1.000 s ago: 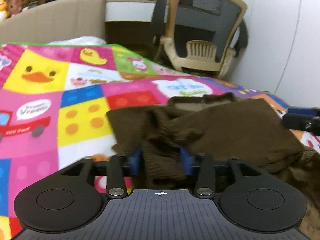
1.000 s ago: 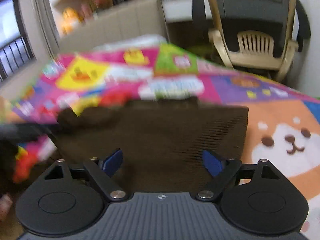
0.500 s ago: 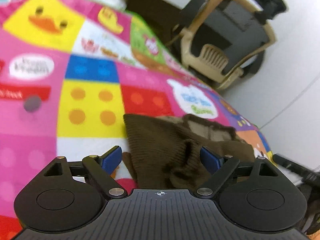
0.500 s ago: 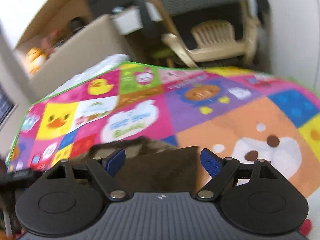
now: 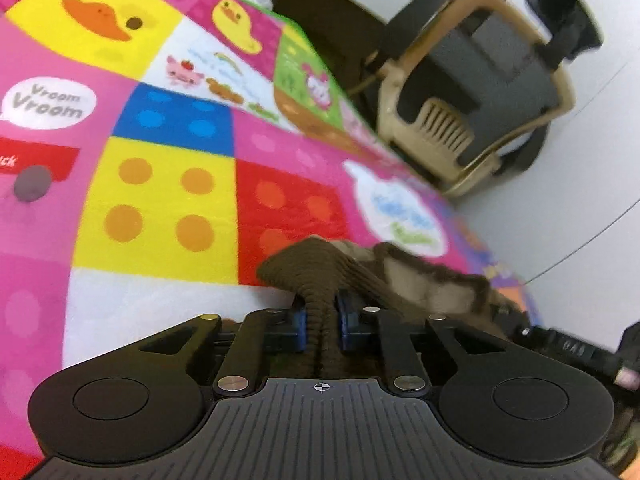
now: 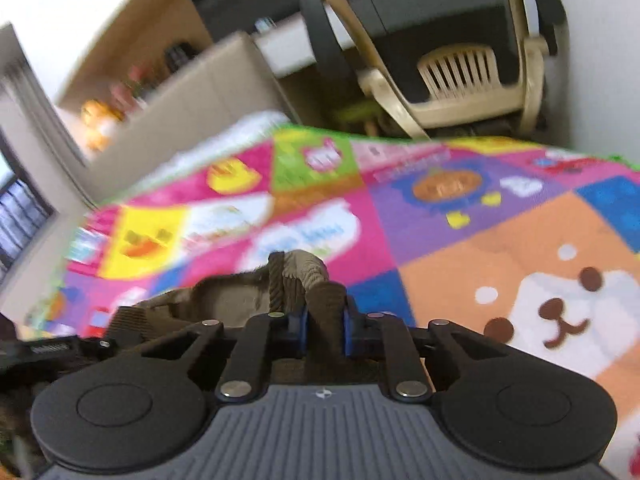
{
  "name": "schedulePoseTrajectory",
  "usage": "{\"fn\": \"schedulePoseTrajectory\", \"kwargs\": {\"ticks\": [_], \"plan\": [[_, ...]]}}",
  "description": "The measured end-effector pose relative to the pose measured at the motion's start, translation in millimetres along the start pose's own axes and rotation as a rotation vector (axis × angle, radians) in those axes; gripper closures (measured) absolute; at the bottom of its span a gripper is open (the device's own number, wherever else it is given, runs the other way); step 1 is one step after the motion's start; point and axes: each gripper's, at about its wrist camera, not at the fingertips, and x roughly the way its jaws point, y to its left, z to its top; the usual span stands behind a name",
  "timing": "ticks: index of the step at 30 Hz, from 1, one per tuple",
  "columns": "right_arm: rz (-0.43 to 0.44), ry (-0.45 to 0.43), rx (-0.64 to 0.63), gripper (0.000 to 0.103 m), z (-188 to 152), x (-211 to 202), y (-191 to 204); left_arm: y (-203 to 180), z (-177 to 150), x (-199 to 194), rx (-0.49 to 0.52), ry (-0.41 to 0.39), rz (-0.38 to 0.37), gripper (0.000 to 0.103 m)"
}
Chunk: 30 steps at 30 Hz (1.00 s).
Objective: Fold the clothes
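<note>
the sweater (image 5: pixel 316 268) is soft, limp knit; it will sag between grips. left gripper (image 5: pixel 320 322) and right gripper (image 6: pixel 325 326) jaws have just closed, each pinching a bunched edge.

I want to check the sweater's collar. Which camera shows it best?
The left wrist view: the sweater shows its lighter inner collar sharply, right of the left tool. The right wrist view shows it blurrier, left of the right tool.
</note>
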Motion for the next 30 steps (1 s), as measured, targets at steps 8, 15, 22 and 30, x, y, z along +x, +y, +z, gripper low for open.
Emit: {"fn": "schedulePoseTrajectory", "kwargs": {"ticks": [8, 15, 22, 30], "plan": [[0.046, -0.088, -0.249, 0.088, -77.3, -152.0, 35.9, -33.0, -54.4, -122.4, 0.203, -0.128, -0.168, 0.090], [-0.065, -0.051, -0.398, 0.052, -168.7, -201.5, 27.3, -14.1, -144.8, -177.8, 0.373, -0.039, -0.138, 0.055], [-0.027, -0.099, -0.248, 0.021, -173.5, -225.2, -0.6, 21.3, -177.0, -224.8, 0.263, -0.029, -0.230, 0.009], [-0.012, -0.038, -0.098, 0.021, -145.6, -142.0, -4.7, 19.8, -161.0, -161.6, 0.030, 0.068, -0.307, 0.008]]}}
